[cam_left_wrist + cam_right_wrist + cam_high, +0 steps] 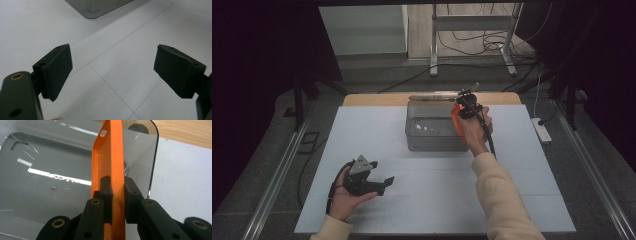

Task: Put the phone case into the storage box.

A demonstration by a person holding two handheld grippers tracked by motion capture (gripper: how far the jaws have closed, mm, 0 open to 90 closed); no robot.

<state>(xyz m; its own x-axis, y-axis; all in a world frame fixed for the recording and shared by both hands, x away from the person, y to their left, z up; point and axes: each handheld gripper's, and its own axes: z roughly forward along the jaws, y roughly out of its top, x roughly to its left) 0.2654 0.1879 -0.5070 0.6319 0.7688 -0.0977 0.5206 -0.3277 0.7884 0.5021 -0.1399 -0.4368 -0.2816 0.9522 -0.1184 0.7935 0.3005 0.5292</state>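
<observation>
An orange phone case [110, 157] stands edge-on between the pads of my right gripper [117, 185], which is shut on it. In the high view the case [455, 117] hangs over the right end of a clear grey plastic bin [432, 131], held by the right gripper [464, 107]. The bin [50, 170] lies below the case in the right gripper view. My left gripper [379, 184] rests low near the table's front left, open, with nothing between its pads [58, 70]. A corner of the bin [97, 10] shows beyond the left gripper [112, 71].
The white board [432, 200] covers the table, with a wooden strip [377, 99] along its far edge. A power strip [542, 130] lies off the right side. Stand legs and cables [472, 45] occupy the floor beyond.
</observation>
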